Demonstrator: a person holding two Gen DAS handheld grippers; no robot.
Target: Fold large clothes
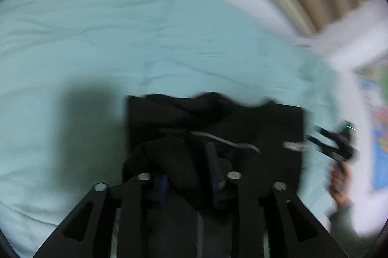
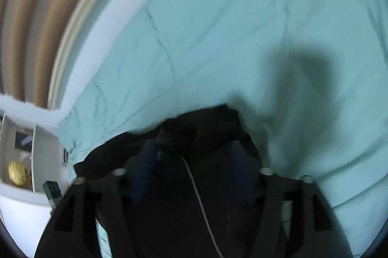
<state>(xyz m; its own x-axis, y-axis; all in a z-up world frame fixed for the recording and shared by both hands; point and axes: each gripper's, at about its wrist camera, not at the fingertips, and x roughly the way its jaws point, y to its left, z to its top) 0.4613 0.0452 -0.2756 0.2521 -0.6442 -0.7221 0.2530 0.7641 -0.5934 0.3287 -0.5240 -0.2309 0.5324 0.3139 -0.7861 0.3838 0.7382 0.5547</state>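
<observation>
Left gripper [image 1: 191, 175] pinching black garment [image 1: 242, 127] on the bed [image 1: 121, 40]; right gripper [image 2: 194, 156] likewise, seen remotely only from left wrist. Blurred; right's finger gap buried in cloth.

My left wrist view looks down close over the black garment [image 1: 218, 127] on the teal sheet [image 1: 97, 40], right wrist view closer still, both sharing them.
</observation>
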